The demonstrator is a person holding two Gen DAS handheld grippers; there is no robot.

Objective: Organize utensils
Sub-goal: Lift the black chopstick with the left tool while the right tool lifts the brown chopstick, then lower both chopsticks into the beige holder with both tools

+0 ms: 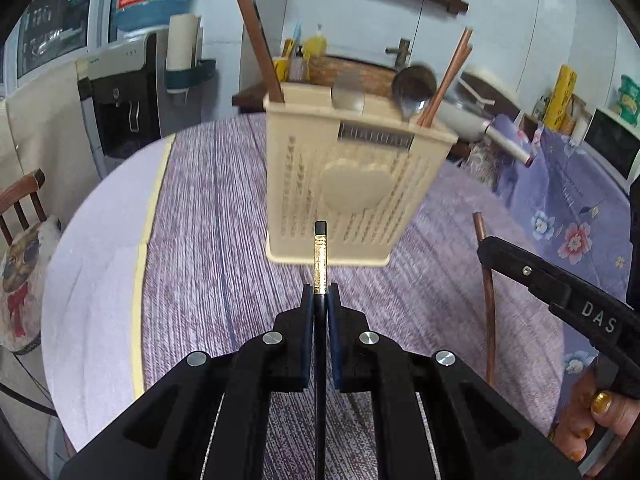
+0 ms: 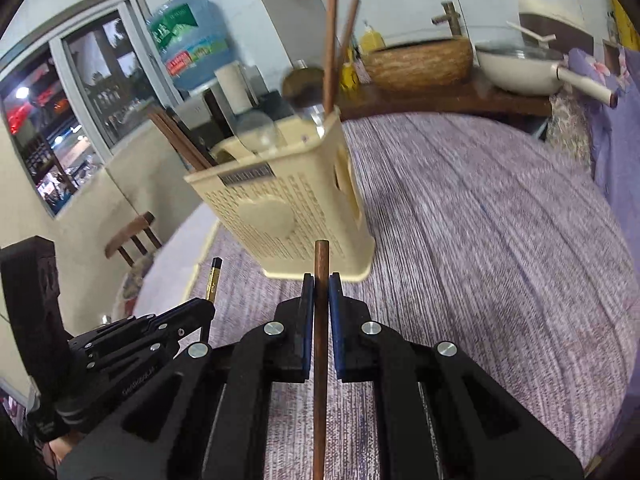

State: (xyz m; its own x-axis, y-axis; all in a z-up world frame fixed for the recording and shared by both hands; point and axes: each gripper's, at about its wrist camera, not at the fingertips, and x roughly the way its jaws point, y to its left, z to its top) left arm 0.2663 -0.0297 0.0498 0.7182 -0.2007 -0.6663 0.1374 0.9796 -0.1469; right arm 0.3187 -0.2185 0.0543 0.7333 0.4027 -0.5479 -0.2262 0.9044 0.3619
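A cream plastic utensil holder stands on the purple tablecloth, with brown chopsticks and two metal spoons sticking out of its top. My left gripper is shut on a black chopstick with a gold band, its tip pointing at the holder's base. My right gripper is shut on a brown chopstick, held just short of the holder. Each gripper shows in the other's view: the right gripper at the right edge, the left gripper at the lower left.
A round table under a striped purple cloth carries the holder. Behind it are a wooden basket, a white pan, a water dispenser and a wooden chair. A hand with gold nails holds the right gripper.
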